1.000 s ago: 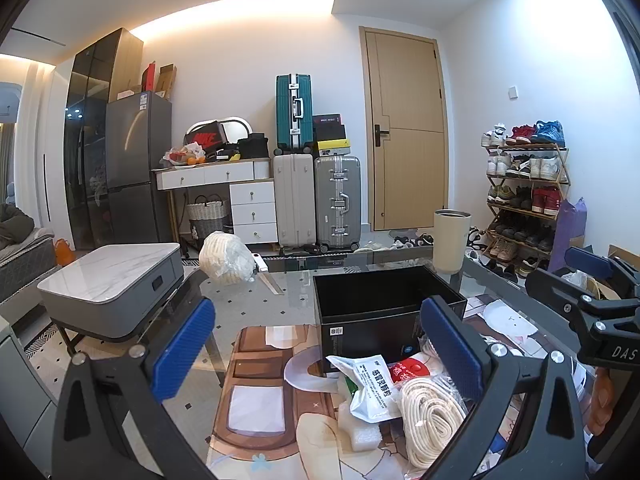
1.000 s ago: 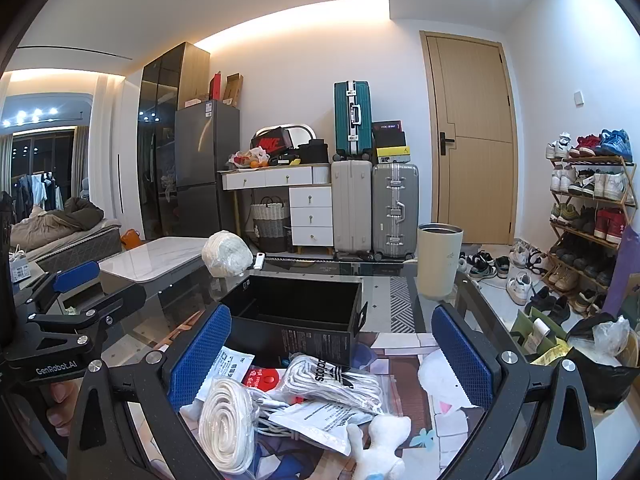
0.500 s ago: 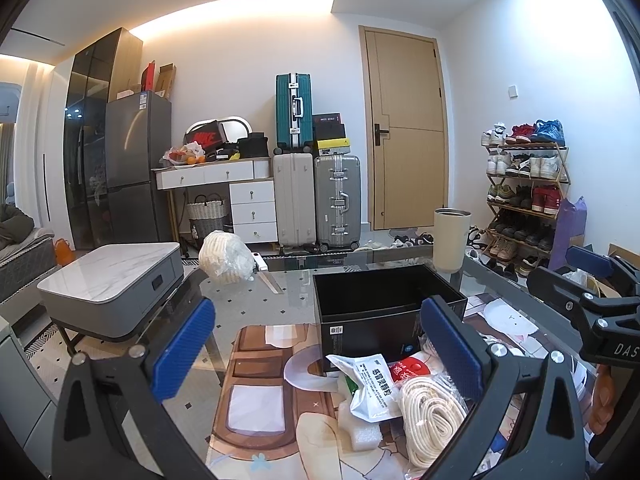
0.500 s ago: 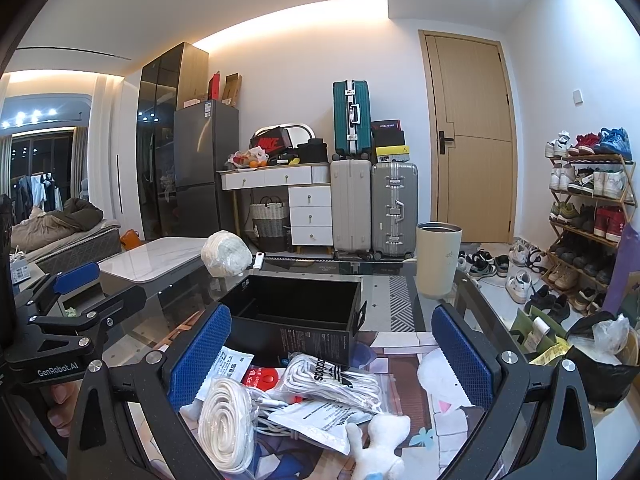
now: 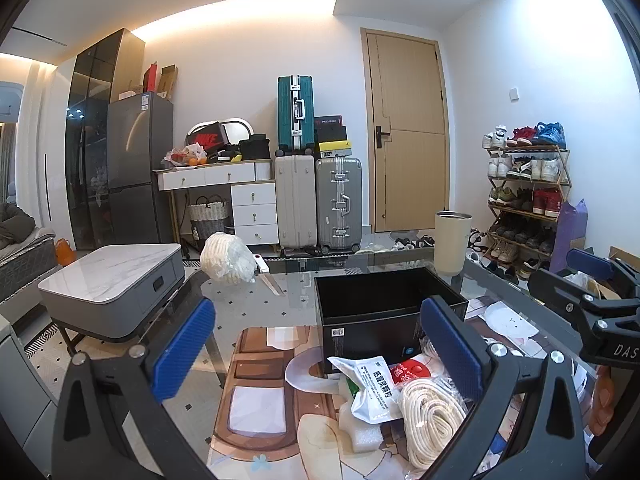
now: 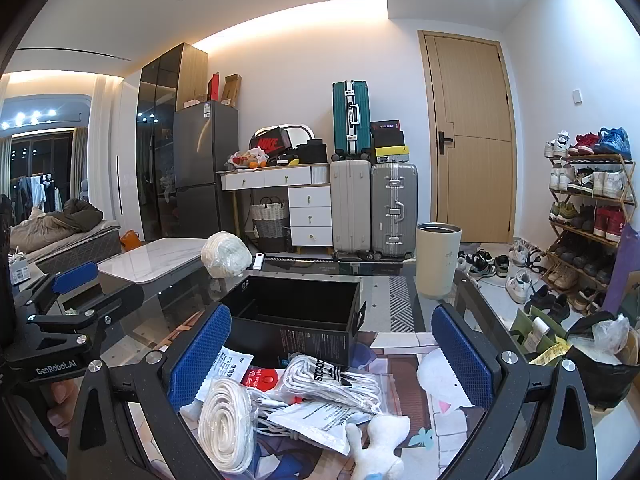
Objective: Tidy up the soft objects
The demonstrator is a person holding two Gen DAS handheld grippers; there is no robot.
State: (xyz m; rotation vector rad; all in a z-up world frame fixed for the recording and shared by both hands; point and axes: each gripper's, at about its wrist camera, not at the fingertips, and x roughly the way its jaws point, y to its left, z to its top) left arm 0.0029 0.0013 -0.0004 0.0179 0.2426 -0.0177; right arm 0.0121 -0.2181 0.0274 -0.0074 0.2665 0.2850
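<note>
On glass table (image 5: 280, 300): black box (image 5: 380, 312), soft clutter; suitcases (image 5: 316, 200) behind.

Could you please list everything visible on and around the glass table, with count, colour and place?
Box: one, black, open and empty, mid-table.
Rope coil: one, white, bagged, in the pile in front of the box.
Laces pack: one, white, in the pile.
Flat pouches: at least two, white, in the pile.
Plush toy: one, white, near edge.
Bagged bundle: one, white, far left of the table.
Tumbler: one, cream, far right of the table.
Suitcases: three, teal, beige, grey, back wall.
Shoe rack: one, wooden, full, right wall.
Left gripper: blue pads, open, empty.
Right gripper: blue pads, open, empty.
</note>
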